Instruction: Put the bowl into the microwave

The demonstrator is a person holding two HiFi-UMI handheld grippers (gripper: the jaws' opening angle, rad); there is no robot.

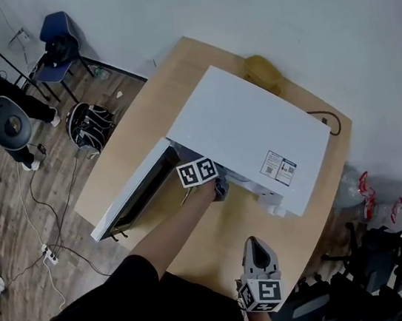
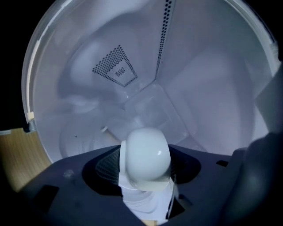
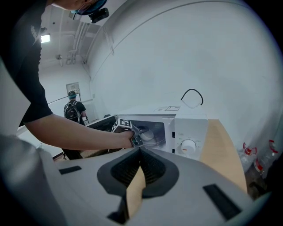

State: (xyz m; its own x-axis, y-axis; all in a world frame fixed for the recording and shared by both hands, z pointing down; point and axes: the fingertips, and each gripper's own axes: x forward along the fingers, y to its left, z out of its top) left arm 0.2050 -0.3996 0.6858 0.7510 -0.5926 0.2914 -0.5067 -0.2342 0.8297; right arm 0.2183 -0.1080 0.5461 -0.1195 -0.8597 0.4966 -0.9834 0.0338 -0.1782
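Note:
A white microwave [image 1: 245, 131] stands on the wooden table [image 1: 131, 140] with its door [image 1: 135, 192] swung open to the left. My left gripper [image 1: 220, 188] reaches into the cavity. In the left gripper view a small white bowl [image 2: 146, 154] sits between its fingers, over the glass turntable [image 2: 84, 137]. The jaws have widened and I see no squeeze on the bowl. The right gripper view shows the bowl [image 3: 148, 134] resting inside, with the left gripper [image 3: 136, 140] beside it. My right gripper [image 1: 255, 243] hangs back at the table's near edge, shut and empty.
A yellowish object [image 1: 262, 70] and a black cable [image 1: 330, 120] lie behind the microwave. On the floor to the left are a backpack [image 1: 89, 125], a blue chair [image 1: 56, 39], a power strip [image 1: 48, 253] and a person [image 1: 0, 119]. Bottles [image 1: 354, 185] stand at the right.

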